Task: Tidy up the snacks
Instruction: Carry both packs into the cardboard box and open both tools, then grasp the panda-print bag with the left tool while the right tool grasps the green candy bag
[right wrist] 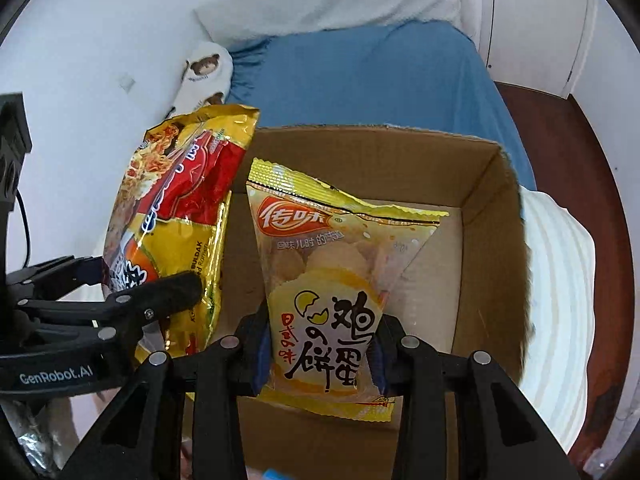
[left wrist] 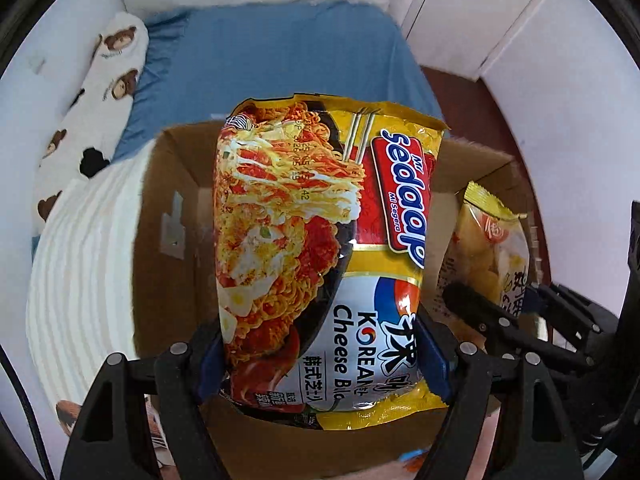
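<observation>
Left view alone shows noodle pack (left wrist: 320, 256) front, clamped in left hand-held gripper (left wrist: 320, 364); right hand-held gripper (right wrist: 320, 356) clamps biscuit bag (right wrist: 328, 288) over cardboard box (right wrist: 480, 208).

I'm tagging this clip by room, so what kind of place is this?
Most likely a bedroom: a bed with a blue sheet, a bear-print pillow against the wall, and a white cupboard door beside it.

Yellow-and-red crinkly noodle packet (left wrist: 320, 248), orange noodles printed across it. Pale yellow see-through biscuit bag (right wrist: 328, 296) with black lettering. Plain brown cardboard box (right wrist: 492, 248). Blue bedsheet (right wrist: 360, 80), white bear-print pillow (left wrist: 92, 120), cream ribbed blanket (left wrist: 80, 280).
</observation>
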`<control>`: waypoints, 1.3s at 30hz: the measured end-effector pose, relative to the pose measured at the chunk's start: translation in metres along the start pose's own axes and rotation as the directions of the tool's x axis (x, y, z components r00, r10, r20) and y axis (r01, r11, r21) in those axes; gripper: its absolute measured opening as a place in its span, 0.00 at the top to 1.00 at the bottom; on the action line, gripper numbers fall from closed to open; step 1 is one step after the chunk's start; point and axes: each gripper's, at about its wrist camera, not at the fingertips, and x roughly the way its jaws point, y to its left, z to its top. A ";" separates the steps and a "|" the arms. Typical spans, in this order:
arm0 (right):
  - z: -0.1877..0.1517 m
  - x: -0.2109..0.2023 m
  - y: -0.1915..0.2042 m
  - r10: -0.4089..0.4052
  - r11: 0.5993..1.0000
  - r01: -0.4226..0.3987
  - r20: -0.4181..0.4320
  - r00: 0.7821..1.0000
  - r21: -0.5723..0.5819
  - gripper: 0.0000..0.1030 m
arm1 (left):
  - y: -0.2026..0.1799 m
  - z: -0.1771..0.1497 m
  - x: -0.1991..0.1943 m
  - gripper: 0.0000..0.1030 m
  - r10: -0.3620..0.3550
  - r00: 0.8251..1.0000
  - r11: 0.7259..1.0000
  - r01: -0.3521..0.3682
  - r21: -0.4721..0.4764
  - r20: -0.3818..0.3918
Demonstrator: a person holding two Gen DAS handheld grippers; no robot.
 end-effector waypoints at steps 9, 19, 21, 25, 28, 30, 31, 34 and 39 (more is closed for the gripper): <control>0.011 0.053 -0.026 -0.036 0.998 0.039 -0.083 0.996 0.041 0.19 | 0.011 0.012 0.026 0.08 0.011 1.000 1.000 -0.012 -0.028 -0.019; -0.009 0.013 -0.014 -0.081 0.996 0.081 0.002 0.997 0.027 0.07 | 0.015 -0.020 -0.013 0.08 0.073 0.992 0.997 -0.069 -0.039 0.102; -0.016 0.001 -0.013 -0.105 0.993 0.104 0.011 0.994 0.050 0.06 | 0.012 -0.034 -0.025 0.08 0.094 0.985 0.995 -0.090 -0.035 0.142; -0.034 -0.028 -0.008 -0.127 0.989 0.122 0.058 0.990 0.079 0.06 | 0.005 -0.057 -0.046 0.08 0.127 0.973 0.992 -0.126 -0.016 0.190; -0.047 -0.046 -0.002 -0.123 0.990 0.116 0.084 0.989 0.080 0.06 | 0.002 -0.070 -0.062 0.08 0.126 0.969 0.992 -0.126 -0.016 0.213; -0.057 -0.063 0.002 -0.118 0.991 0.109 0.111 0.987 0.078 0.05 | 0.002 -0.078 -0.074 0.08 0.125 0.963 0.992 -0.124 -0.019 0.238; -0.060 -0.069 0.004 -0.114 0.991 0.105 0.120 0.986 0.079 0.05 | 0.001 -0.082 -0.081 0.08 0.125 0.960 0.992 -0.124 -0.020 0.250; -0.075 -0.086 0.007 -0.081 0.993 0.067 0.138 0.987 0.098 0.05 | -0.002 -0.100 -0.100 0.08 0.122 0.950 0.992 -0.124 -0.011 0.287; -0.114 -0.104 -0.005 0.012 0.983 -0.036 0.131 0.991 0.183 0.05 | -0.009 -0.130 -0.110 0.08 0.126 0.945 0.991 -0.132 -0.003 0.302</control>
